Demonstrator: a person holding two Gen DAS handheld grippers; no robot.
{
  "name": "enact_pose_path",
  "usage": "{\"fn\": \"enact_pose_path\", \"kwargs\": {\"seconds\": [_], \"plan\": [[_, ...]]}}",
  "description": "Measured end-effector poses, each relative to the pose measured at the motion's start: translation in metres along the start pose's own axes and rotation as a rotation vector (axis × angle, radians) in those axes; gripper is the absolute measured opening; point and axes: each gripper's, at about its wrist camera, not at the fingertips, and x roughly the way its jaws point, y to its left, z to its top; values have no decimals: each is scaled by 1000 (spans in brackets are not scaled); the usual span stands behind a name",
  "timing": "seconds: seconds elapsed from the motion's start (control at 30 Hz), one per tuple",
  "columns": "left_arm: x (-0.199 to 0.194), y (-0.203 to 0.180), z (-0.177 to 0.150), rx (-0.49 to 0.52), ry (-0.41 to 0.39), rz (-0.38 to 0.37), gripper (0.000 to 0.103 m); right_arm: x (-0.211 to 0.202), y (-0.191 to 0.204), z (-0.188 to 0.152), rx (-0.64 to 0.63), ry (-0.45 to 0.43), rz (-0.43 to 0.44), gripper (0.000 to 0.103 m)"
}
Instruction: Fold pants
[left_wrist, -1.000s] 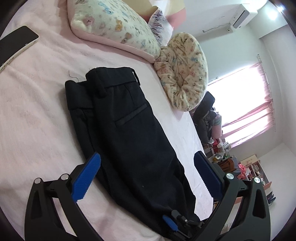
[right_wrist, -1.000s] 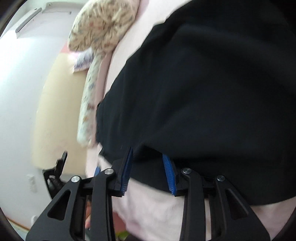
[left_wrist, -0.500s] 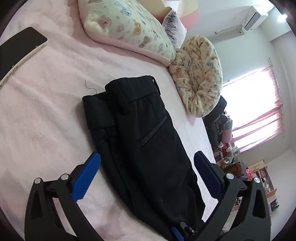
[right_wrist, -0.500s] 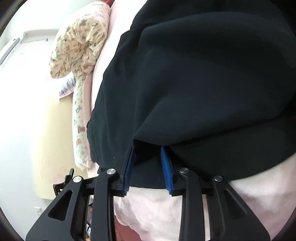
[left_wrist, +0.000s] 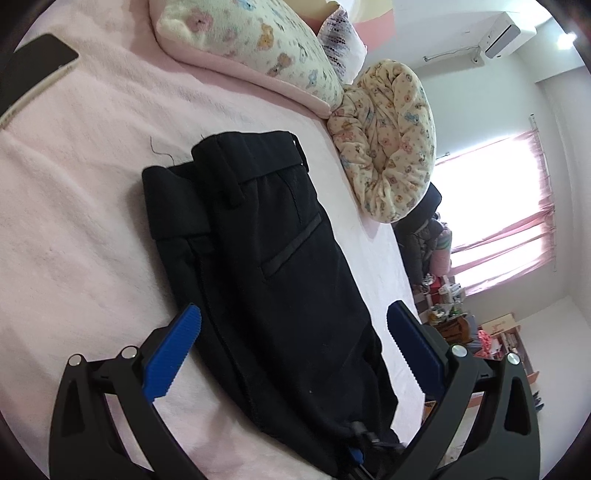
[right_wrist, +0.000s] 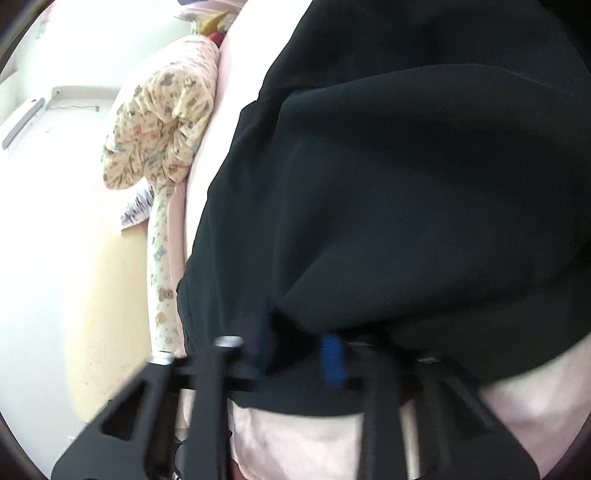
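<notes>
While my right tongs (right_wrist: 299, 356) stay pinched on the hem of the black pants (left_wrist: 273, 273), lifted higher than before, my left tongs (left_wrist: 293, 332) hover wide open, empty, over the pink bed (left_wrist: 74, 221).

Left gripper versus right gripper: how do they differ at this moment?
The left gripper is wide open and holds nothing, while the right gripper has its fingers closed on an edge of the black pants. The left gripper shows sharp, hovering over the pants on the pink bed; the right gripper is motion-blurred at the fabric. Both have black frames with blue ribbed fingers.
</notes>
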Motion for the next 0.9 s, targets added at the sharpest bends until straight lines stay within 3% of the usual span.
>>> {"fn": "enact_pose_path", "kwargs": {"seconds": [0.2,0.3,0.43,0.57,0.67,0.9], "plan": [[8,8,2,-61,50,-110,101,-10,-13,2,-7,21,139,5],[23,14,1,-126,115,-166,101,-11,-12,4,-7,36,179,5],[35,10,5,-135,120,-215,101,-8,-6,7,-26,49,205,5],[45,15,8,-154,136,-153,94,-6,-7,10,-21,74,217,5],[42,17,8,-172,127,-149,88,-14,-11,7,-30,78,223,5],[41,25,8,-208,138,-46,52,-19,-5,8,-66,79,243,5]]}}
